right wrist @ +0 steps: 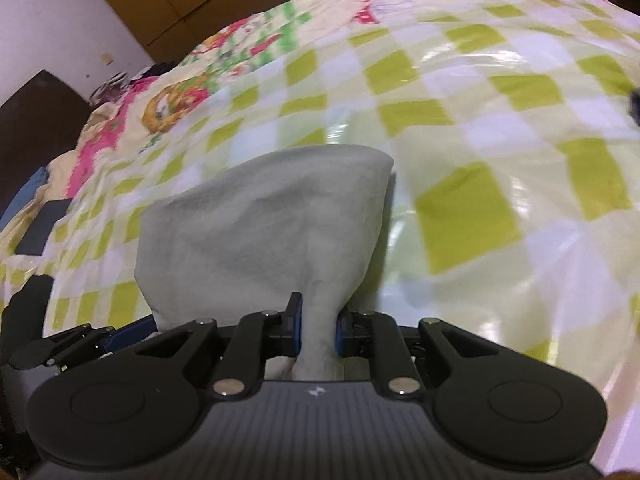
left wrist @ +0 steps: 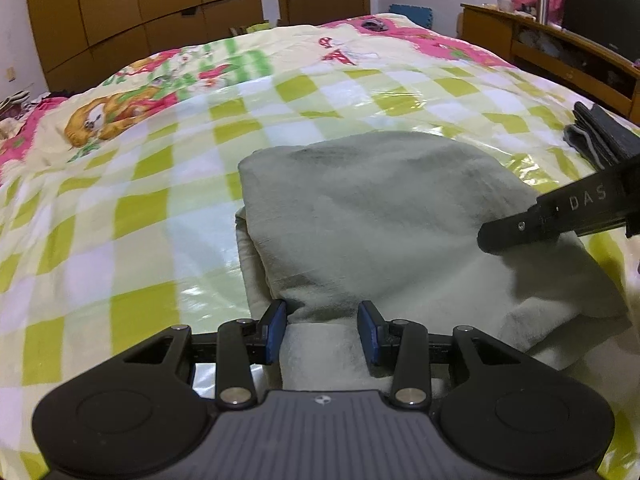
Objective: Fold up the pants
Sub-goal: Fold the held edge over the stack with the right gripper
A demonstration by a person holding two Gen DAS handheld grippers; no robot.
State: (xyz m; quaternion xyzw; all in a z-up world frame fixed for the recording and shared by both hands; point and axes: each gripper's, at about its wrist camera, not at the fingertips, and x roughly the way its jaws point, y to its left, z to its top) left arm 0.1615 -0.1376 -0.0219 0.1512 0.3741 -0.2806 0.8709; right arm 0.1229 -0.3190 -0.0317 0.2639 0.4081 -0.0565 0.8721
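Dark folded clothes (left wrist: 596, 140) beside pants (left wrist: 360, 208) — checkered bedspread (left wrist: 120, 208), wooden dresser (left wrist: 560, 52) beyond

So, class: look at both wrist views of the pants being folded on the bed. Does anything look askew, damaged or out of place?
Nothing is damaged or spilled. The pale green pants are bunched and lopsided, with a lighter layer sticking out unevenly along the fold's near side. Each gripper, left and right, has fabric gathered between its jaws. A dark folded garment lies apart near the bed's edge.
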